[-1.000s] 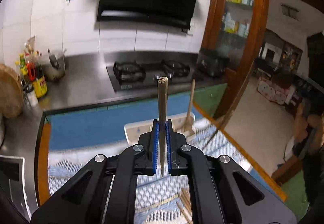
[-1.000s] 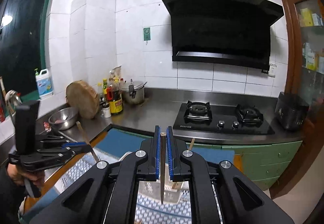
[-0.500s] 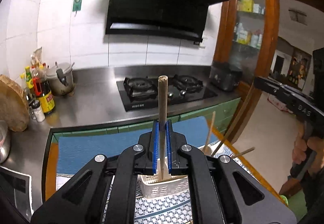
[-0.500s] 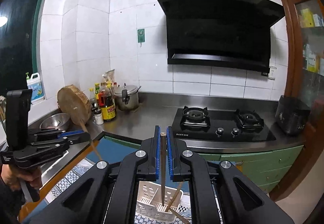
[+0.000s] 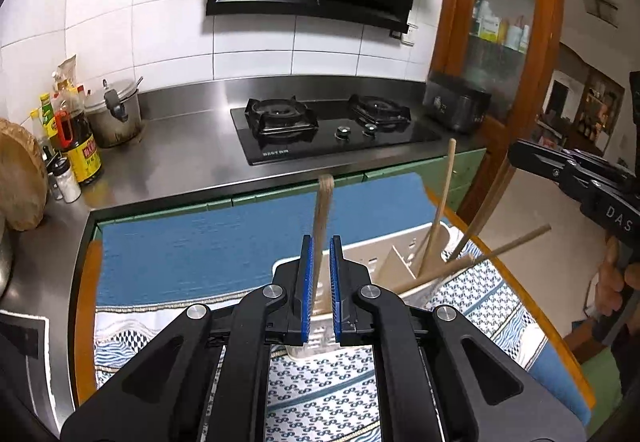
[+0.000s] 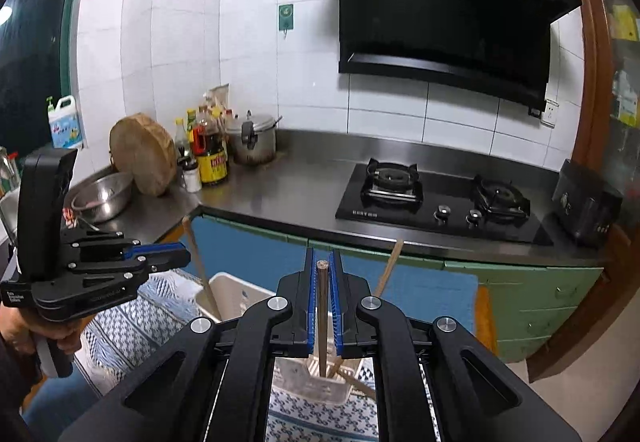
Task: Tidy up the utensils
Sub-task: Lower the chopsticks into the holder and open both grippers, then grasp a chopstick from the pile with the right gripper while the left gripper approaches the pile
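Note:
A white slotted utensil holder (image 5: 384, 254) stands on a patterned cloth, also in the right wrist view (image 6: 232, 294). My left gripper (image 5: 320, 242) has its jaws slightly apart; a blurred wooden chopstick (image 5: 322, 226) drops between them into the holder. My right gripper (image 6: 322, 266) has a small gap on each side of an upright chopstick (image 6: 322, 318) whose lower end is in the holder. Several more chopsticks (image 5: 438, 210) lean in the holder. The left gripper shows at the left of the right wrist view (image 6: 176, 256), the right gripper's body at the right of the left view (image 5: 576, 174).
A steel counter carries a gas hob (image 5: 336, 126), a pot (image 5: 116, 114), sauce bottles (image 5: 78, 146), a round chopping block (image 6: 142, 154) and a steel bowl (image 6: 102, 196). A blue mat (image 5: 224, 238) lies behind the holder. Green cabinets (image 6: 532, 302) are on the right.
Both grippers came down over the holder. The left jaws opened and its chopstick is slipping down, blurred. The right jaws have loosened around their chopstick.

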Available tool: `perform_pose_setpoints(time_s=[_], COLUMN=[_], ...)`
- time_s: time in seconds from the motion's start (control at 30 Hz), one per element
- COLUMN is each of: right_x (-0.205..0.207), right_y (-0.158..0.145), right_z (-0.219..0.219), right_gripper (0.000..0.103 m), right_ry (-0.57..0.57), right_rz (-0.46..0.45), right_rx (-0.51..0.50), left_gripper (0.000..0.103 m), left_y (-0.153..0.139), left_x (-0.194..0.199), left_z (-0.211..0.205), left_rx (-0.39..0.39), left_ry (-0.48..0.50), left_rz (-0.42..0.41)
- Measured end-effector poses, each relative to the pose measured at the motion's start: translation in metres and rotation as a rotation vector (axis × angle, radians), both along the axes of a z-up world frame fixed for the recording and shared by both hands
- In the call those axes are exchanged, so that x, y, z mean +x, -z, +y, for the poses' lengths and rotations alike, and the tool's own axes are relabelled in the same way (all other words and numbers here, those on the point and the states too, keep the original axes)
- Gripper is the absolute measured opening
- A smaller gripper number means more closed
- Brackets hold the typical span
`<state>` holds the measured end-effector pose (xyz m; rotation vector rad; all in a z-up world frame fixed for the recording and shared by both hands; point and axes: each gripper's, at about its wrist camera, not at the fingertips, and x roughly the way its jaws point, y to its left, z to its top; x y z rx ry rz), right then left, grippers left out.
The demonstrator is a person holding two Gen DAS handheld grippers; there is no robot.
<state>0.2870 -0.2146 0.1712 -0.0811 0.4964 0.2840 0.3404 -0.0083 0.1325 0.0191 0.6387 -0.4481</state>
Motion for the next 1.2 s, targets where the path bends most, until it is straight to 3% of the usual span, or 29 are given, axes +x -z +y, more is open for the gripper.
perform_pose_setpoints(time_s=[0.2,0.23,0.33,0.4,0.47,0.67,0.8,1.0,1.2], right_x=[-0.023,-0.029,-0.043,-0.056,-0.070,-0.113,-0.142,-0.182,-0.214], right_y=[0.003,0.004,0.004,0.006,0.008,0.022,0.034,0.060,0.102], right_z=[-0.002,-0.001,-0.001,-0.001,0.000,0.004,0.003,0.004,0.010], right_gripper=[0.007,0.007,0.008,0.008,0.008,0.011,0.018,0.021,0.024], right_ry=[-0.005,-0.010,-0.017,-0.027,-0.035,-0.060,-0.060,-0.044,-0.032], right_rz=[-0.007,-0.008,-0.009,-0.011,-0.019,-0.024,-0.030,-0.005,0.100], right_rx=[-0.014,-0.017,-0.019,-0.015,-0.017,0.001,0.005,-0.018,-0.015], left_gripper=[0.015,0.021,0.057,0.064,0.080,0.097,0.098,0.098,0.098], left_y=[0.009,0.009,0.012,0.014,0.015,0.023,0.032,0.041,0.055], left_x=[-0.014,-0.018,-0.032,-0.045,-0.058,-0.088,-0.114,-0.156,-0.188], left_z=[0.003,0.003,0.003,0.004,0.004,0.008,0.008,0.008,0.007], left_rx=[-0.025,-0.022,-0.024,-0.027,-0.021,-0.007,0.025,-0.010,0.031], left_ry=[0.016,0.016,0.022,0.024,0.018,-0.008,-0.011,0.014,0.010], left_rz=[0.018,0.015,-0.001,-0.023,-0.040,-0.063,-0.095,-0.083,-0.086])
